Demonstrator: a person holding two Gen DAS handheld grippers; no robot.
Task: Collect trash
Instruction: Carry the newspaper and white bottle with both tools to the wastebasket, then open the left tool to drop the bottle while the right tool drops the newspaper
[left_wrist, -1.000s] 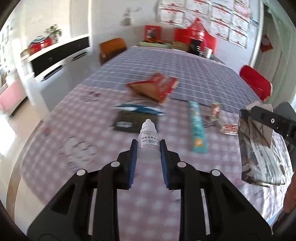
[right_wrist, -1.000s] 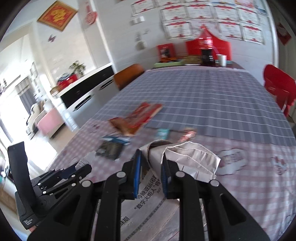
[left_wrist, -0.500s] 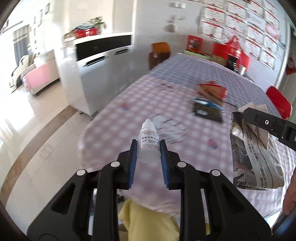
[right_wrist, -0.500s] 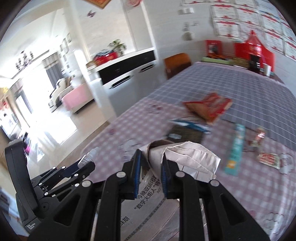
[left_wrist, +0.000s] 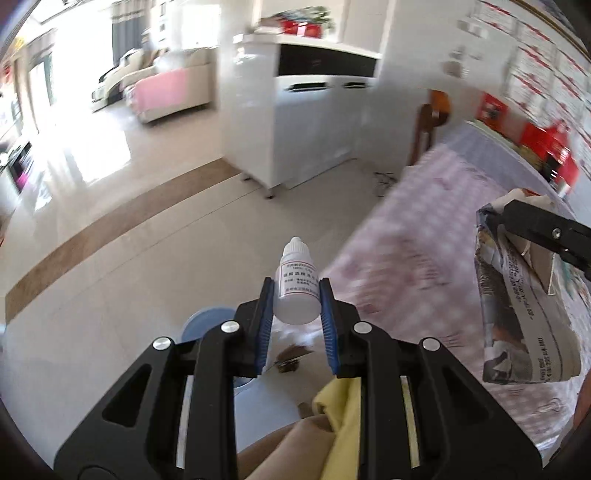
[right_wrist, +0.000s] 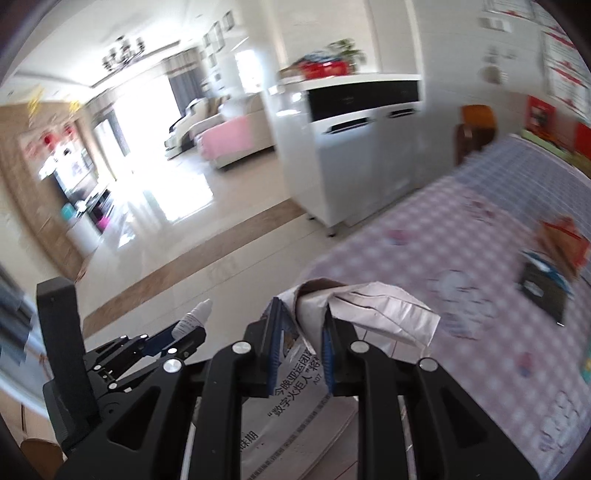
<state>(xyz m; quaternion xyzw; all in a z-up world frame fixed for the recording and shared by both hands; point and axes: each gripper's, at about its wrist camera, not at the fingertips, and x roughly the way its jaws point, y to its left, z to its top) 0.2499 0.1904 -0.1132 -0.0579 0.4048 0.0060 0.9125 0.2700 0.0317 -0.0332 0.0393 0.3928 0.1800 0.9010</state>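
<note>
Left claw (left_wrist: 296, 325) clamped on a white dropper bottle (left_wrist: 297, 290) held over the floor, right claw (right_wrist: 298, 345) clamped on folded newspaper (right_wrist: 295, 413); the smooth bottle may slip from its shallow grip during transport.

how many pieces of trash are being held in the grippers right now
2: a small white dropper bottle in the left hand-held gripper, and a folded newspaper bundle in the right hand-held gripper. More may be hidden.
</note>
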